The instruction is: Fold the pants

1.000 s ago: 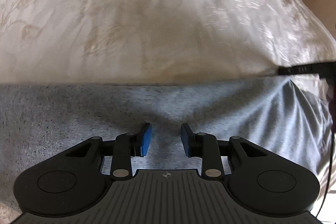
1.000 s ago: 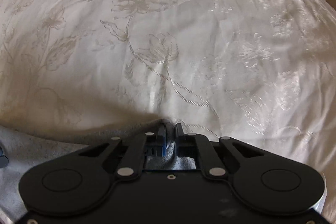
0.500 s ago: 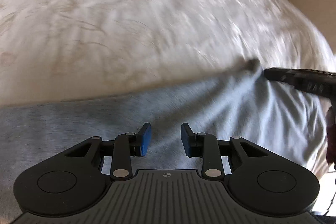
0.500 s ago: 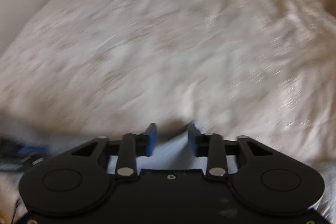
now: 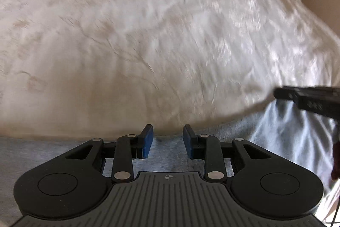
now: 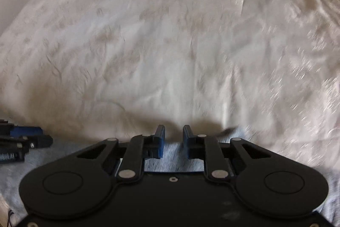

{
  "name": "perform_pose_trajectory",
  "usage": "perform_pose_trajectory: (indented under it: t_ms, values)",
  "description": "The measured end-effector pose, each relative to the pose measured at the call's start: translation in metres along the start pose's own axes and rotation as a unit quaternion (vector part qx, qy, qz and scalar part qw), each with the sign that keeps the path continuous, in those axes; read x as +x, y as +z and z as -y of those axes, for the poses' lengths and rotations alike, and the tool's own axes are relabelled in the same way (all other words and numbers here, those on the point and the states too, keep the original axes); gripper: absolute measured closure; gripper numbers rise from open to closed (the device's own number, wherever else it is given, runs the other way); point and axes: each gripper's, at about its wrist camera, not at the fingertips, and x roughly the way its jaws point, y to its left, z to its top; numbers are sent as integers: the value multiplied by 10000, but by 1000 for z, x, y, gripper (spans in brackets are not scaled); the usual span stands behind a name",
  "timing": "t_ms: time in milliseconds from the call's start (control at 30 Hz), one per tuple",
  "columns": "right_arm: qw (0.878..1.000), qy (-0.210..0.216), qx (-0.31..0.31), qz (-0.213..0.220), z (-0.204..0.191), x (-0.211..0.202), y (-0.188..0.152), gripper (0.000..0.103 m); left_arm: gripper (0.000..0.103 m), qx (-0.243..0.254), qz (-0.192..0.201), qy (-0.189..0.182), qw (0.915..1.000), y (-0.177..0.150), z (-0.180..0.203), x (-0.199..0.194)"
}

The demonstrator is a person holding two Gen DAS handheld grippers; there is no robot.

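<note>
Hovering with jaws spread and empty, the left tool point(image 5: 166, 139) and right tool point(image 6: 172, 139) sit over grey pants point(image 5: 293, 137) lying along the bed point(image 5: 170, 35) edge, likely poised to regrip

So it's a big bed point(image 5: 148, 35) with a cream cover, faint floral pattern woven in, stretching away ahead of the left gripper point(image 5: 167, 140). Grey pants point(image 5: 286, 137) lie right on it, spread under and just in front of both grippers, with the fabric bunched into folds off to that gripper's right. From the right gripper point(image 6: 173, 142) the same grey cloth sits directly below.
</note>
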Motion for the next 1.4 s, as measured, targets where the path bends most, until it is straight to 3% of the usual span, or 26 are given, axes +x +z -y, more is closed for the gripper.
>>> perform_pose_trajectory:
  t_ms: [167,367,467,600,667,733,800,1100,1400]
  values:
    - [9995,212,-227,-5,-14,-49,-51,79,73,67,-117,49,9999,-33,-3,-18]
    - [9965,29,-222,-807,-8,-65,-158,73,73,-35,-810,321,9962,-101,-11,-8]
    - [9960,-78,-45,-884,0,-76,-187,73,73,-105,-746,346,9966,-116,-15,-15]
    - [9986,-87,-91,-514,-5,-93,-183,62,71,-409,-343,226,9983,-118,-28,-41]
    - [9993,-26,-166,-343,-14,-97,-173,61,59,-598,-90,35,9982,-122,-43,-55]
    - [9995,52,-250,-158,-28,-103,-162,59,27,-794,47,-186,9967,-128,-61,-66]
    - [9994,157,-314,-14,-50,-108,-152,57,19,-933,150,-296,9951,-134,-79,-75]
    - [9961,717,-506,29,-169,-106,-136,52,12,-1384,487,-56,9892,-147,-173,-107]
    - [9933,892,-728,140,-268,-118,-132,47,12,-1281,668,168,9894,-124,-266,-111]
